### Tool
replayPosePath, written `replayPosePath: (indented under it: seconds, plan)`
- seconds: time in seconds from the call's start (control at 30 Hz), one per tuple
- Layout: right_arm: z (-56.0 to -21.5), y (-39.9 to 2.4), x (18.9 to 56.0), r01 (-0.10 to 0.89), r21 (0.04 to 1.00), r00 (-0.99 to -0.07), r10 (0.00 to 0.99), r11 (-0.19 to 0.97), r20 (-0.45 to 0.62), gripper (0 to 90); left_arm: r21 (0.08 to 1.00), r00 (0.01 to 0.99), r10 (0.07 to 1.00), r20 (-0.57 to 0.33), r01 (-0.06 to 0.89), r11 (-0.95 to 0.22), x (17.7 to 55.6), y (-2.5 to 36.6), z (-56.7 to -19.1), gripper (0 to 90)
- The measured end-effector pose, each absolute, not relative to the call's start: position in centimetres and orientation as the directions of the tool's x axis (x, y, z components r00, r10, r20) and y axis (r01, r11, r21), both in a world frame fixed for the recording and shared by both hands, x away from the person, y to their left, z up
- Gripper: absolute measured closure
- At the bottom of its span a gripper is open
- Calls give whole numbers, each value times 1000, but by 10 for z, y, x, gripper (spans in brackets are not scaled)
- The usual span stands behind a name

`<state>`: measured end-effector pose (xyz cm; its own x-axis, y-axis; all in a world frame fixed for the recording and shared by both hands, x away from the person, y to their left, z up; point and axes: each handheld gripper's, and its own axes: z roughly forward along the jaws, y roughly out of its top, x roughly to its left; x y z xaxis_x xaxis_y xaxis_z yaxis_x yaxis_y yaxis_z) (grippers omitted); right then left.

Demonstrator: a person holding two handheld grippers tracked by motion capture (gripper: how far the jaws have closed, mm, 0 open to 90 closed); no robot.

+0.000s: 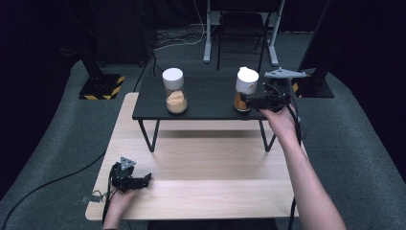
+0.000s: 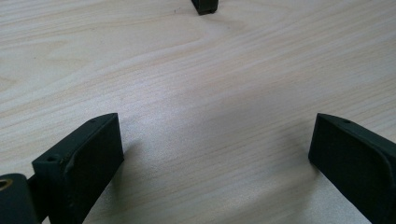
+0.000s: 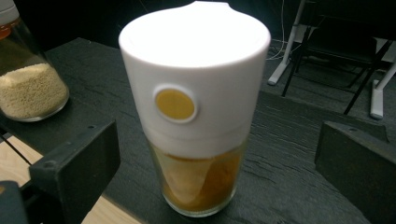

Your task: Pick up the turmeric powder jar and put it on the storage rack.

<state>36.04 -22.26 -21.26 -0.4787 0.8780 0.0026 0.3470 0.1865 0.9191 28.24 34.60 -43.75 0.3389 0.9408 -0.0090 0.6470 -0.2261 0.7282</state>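
My right tongs (image 1: 250,99) stand wide open on the far right of the black shelf (image 1: 201,108), which stands on thin black legs on the back part of the light wooden table (image 1: 210,182). Their jaws sit on either side of the white-capped jar (image 1: 245,89) without pressing on it; in the right gripper view the jar (image 3: 196,107) stands upright between the two black jaws with clear gaps on both sides, so I hold nothing there. The jar has a tall white cap with a round yellow spot on its front, and its glass lower part holds an orange-brown filling. It rests on the shelf's dark top near the right end, close to the front edge. Well apart from it, toward the left of the shelf, stands a second jar (image 1: 174,91) with a white lid and pale grainy contents; the right gripper view catches the second jar (image 3: 28,88) at its left edge, upright too. My right hand (image 1: 280,122) reaches forward over the table to the shelf's front edge. My left tongs (image 1: 143,180) lie low at the near left corner of the table, pointing right, held by my left hand (image 1: 119,199). In the left gripper view their jaws are spread wide over bare wood, nothing between them, and the foot of a shelf leg (image 2: 205,5) shows at the top. A dark cable (image 1: 48,184) trails from the left tongs across the grey floor.
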Motion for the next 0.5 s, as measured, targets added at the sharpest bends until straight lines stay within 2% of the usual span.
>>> replayPosePath:
  seconds: [0.5]
  plan:
    - [-235, -246, 337, 343, 919, -500, 866, 196, 1, 0, 728, 339, 941, -9, 647, -226, 282, 346, -438, 26]
